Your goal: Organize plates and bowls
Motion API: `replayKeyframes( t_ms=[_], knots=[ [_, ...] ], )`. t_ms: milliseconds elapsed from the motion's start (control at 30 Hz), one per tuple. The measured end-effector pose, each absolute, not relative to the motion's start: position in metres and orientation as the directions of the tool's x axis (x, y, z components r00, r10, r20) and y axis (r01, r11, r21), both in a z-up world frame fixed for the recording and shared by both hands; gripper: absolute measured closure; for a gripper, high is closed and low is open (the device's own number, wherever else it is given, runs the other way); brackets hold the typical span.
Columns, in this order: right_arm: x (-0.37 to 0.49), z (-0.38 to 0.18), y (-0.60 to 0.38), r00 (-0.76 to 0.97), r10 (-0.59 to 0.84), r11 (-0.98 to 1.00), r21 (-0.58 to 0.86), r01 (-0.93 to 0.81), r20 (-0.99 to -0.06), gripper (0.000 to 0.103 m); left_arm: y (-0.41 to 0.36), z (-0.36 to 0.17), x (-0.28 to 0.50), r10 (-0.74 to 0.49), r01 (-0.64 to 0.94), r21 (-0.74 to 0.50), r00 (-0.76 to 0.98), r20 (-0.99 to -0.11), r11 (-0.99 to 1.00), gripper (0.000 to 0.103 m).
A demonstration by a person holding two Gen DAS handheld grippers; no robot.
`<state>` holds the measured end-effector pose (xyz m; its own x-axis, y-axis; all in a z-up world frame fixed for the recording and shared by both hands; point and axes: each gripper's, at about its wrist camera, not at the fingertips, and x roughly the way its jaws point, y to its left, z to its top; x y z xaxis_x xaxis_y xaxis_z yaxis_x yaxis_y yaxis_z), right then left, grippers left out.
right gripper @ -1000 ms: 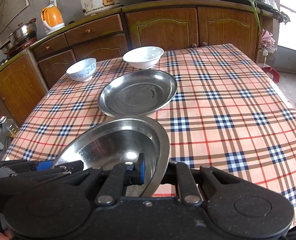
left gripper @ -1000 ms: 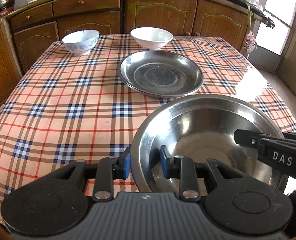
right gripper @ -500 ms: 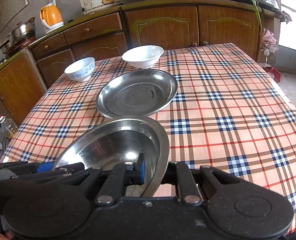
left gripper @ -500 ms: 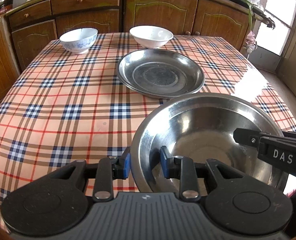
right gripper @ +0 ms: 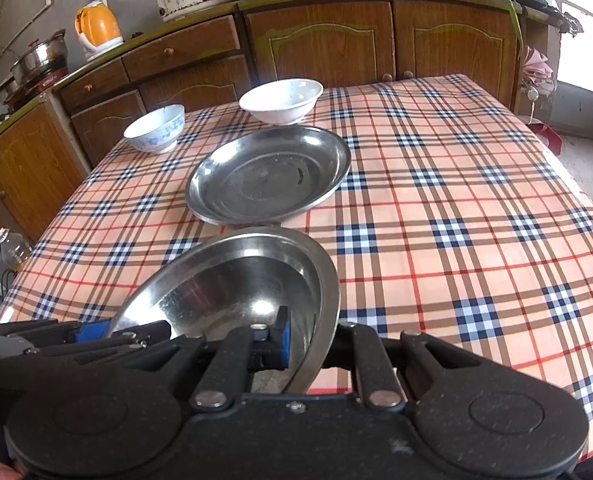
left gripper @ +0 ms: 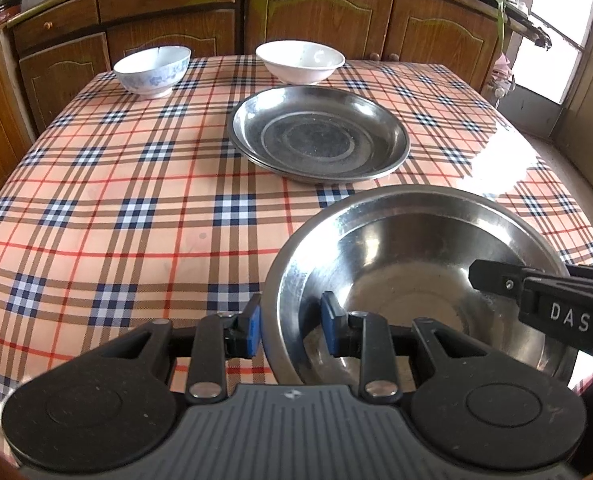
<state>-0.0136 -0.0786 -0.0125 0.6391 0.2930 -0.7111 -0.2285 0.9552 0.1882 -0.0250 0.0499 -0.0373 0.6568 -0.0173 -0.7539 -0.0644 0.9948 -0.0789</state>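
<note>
Gripping at nine o'clock, the left gripper straddles the rim of the shiny round stainless-steel basin, near the checked tablecloth's front edge. At three o'clock the right gripper is clamped on that rim. Looks stiff, light, slippery; hold the rim both sides.

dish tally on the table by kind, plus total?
Steel bowl, held at the rim by the left gripper and the right gripper: 1
Steel plate, possibly a stack, can't tell: 1
Ceramic bowls: 2, a blue-patterned bowl and a white bowl
Total: 4
</note>
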Motion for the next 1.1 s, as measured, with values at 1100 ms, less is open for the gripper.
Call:
replayKeyframes(
  t_ms=[1100],
  knots=[
    [-0.007, -0.032, -0.079, 0.61, 0.281, 0.959, 0.187, -0.215, -0.741, 0.087, 0.047, -0.05, -0.017, -0.003, -0.048, -0.044, 0.647, -0.763, 0.998, 0.073]
  ],
)
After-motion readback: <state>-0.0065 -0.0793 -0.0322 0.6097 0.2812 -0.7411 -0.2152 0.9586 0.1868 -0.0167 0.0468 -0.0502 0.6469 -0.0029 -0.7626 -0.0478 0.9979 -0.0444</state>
